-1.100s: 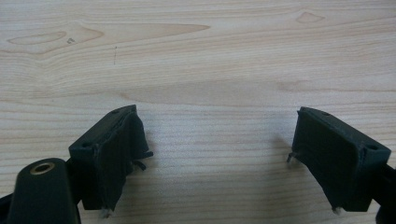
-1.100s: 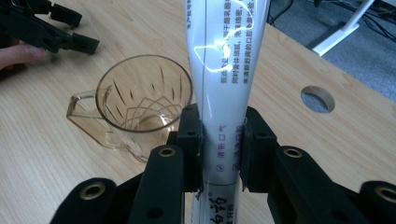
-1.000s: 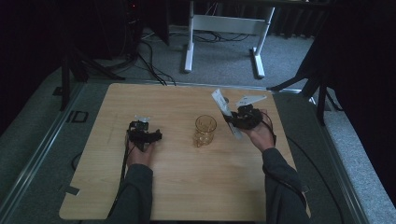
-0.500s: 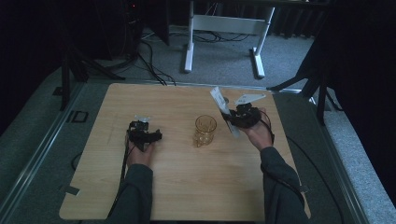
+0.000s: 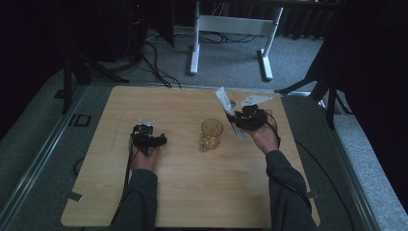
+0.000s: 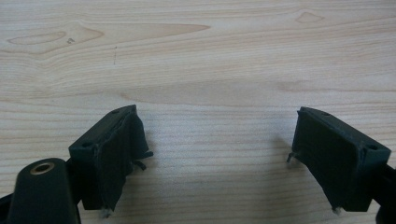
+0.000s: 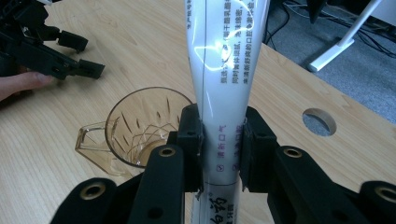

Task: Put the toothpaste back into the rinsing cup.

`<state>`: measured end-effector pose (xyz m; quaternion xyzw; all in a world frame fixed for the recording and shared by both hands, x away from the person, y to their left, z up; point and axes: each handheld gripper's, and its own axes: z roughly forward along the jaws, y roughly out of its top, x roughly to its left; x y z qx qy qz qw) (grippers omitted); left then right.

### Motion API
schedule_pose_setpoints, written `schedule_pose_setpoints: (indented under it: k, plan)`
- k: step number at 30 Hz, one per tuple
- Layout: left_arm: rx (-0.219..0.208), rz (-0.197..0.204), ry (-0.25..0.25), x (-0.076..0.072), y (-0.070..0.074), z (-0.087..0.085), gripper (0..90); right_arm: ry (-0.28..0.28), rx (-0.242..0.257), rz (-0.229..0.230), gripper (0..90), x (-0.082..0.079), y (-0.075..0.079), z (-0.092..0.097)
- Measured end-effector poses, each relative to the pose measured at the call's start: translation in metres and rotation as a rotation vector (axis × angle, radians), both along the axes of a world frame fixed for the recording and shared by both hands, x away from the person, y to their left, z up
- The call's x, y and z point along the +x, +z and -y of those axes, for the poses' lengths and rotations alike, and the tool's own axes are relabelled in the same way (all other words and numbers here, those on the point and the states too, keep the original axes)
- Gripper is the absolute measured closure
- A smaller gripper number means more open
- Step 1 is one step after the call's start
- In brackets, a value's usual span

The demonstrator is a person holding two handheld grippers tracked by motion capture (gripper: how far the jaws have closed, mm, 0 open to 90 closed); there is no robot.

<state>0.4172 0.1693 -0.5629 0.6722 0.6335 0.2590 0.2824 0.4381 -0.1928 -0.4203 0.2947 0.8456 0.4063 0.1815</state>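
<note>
High view: a wooden table (image 5: pixel 192 192) is seen from above, with two sleeved forearms coming in from the bottom edge. The left gripper (image 5: pixel 153 139) is held low over the left half of the board, well apart from everything else. An amber glass mug (image 5: pixel 210 135) stands near the middle of the table. Just to its right, the right gripper (image 5: pixel 239 121) is held above the board, and a white tube (image 5: pixel 226 105) is clamped in it, tilted up and away toward the far edge. A round hole (image 5: pixel 232 103) in the tabletop is partly seen beside the tube. Left gripper view: the two black jaws are spread wide, bare wood grain (image 6: pixel 196 70) lying between them, nothing pinched. Right gripper view: the jaws are pressed onto the tube (image 7: pixel 224 70) from both sides, low on its body; printed lettering is seen on it, and its upper end runs out of the top of the frame. The mug (image 7: pixel 140 135) is just left of the jaws, its handle turned to the left. The left gripper (image 7: pixel 46 44) is seen farther off at the upper left.
</note>
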Motion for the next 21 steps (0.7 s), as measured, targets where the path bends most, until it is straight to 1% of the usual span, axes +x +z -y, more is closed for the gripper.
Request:
schedule_pose_setpoints:
  k: [11,21]
  plan:
    - [0.000,-0.001,-0.001,0.0000,0.0001,-0.0001,15.1,-0.007,0.021,0.010,73.7,0.0014,0.0022,-0.0044]
    - [-0.002,0.001,0.001,0.0001,-0.0001,0.0001,15.1,-0.006,0.029,0.021,73.9,0.0023,0.0043,-0.0089]
